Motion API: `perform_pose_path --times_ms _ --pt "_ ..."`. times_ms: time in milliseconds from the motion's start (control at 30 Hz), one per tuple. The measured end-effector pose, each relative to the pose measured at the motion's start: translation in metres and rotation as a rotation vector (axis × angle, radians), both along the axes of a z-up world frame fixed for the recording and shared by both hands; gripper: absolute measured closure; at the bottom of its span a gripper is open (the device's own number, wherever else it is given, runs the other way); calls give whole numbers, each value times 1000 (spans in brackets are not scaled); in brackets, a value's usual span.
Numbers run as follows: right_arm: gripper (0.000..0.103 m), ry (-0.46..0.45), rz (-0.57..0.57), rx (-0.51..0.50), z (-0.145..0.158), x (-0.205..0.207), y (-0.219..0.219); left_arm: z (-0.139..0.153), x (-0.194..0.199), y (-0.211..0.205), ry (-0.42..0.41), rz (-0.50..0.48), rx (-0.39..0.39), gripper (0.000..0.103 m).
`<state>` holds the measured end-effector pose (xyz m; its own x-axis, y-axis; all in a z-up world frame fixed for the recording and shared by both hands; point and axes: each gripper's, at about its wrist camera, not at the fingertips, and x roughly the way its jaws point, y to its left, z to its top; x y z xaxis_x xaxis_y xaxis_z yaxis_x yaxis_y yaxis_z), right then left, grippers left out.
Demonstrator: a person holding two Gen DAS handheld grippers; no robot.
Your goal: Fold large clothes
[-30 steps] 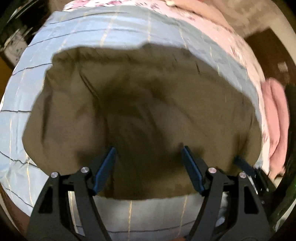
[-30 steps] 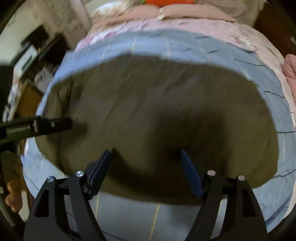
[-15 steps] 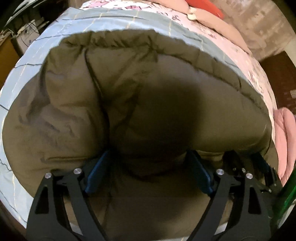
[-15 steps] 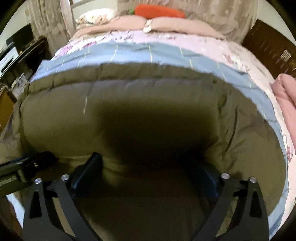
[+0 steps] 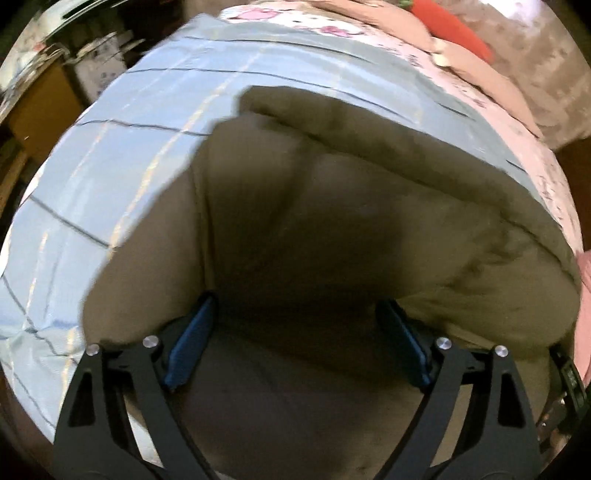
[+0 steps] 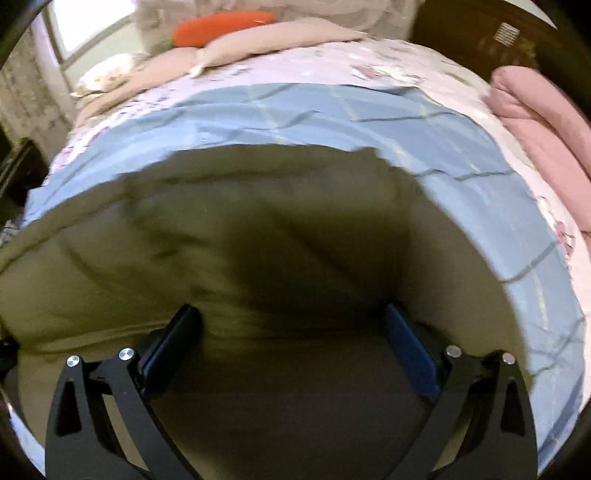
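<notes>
Left wrist view: one left hand-held gripper (image 5: 295, 343), jaws spread wide, released, two blue pads (image 5: 190, 343) visible, nothing pinched between them; one olive padded garment (image 5: 351, 229) lies on the bed, puffy folded edge running along its far side, filling most of the frame under and ahead of the fingers; it sits on one light-blue checked sheet (image 5: 122, 177) that shows on the left and far side; one pink floral bedcover (image 5: 461, 85) beyond that; one orange carrot-shaped cushion (image 5: 454, 22) at the far end; sliver of a second black tool at the lower right edge (image 5: 569, 376). Right wrist view: one right hand-held gripper (image 6: 293, 343), jaws spread wide too, released, nothing clamped, garment (image 6: 221, 251) below and between the fingers; same blue checked sheet (image 6: 369, 110) around the far and right edges of the garment; floral bedcover (image 6: 332, 59) behind; one orange cushion (image 6: 221, 26) and one beige pillow or blanket (image 6: 266, 40) at the head of the bed; one pink folded blanket (image 6: 535, 122) on the right edge; frame motion-blurred, garment detail soft.
</notes>
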<state>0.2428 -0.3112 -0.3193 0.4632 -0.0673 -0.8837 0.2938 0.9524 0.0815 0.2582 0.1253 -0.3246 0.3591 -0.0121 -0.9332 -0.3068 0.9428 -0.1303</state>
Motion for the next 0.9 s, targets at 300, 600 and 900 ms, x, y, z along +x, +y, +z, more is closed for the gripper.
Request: perform_pose_path --times_ms 300,600,900 --pt "8 -169 52 -41 65 -22 43 70 -36 -30 -193 -48 30 14" --pt "11 -102 133 20 34 28 102 31 12 -62 -96 -43 -59 13" --pt "1 -65 100 3 -5 65 97 -4 52 -75 -41 -4 -1 2"
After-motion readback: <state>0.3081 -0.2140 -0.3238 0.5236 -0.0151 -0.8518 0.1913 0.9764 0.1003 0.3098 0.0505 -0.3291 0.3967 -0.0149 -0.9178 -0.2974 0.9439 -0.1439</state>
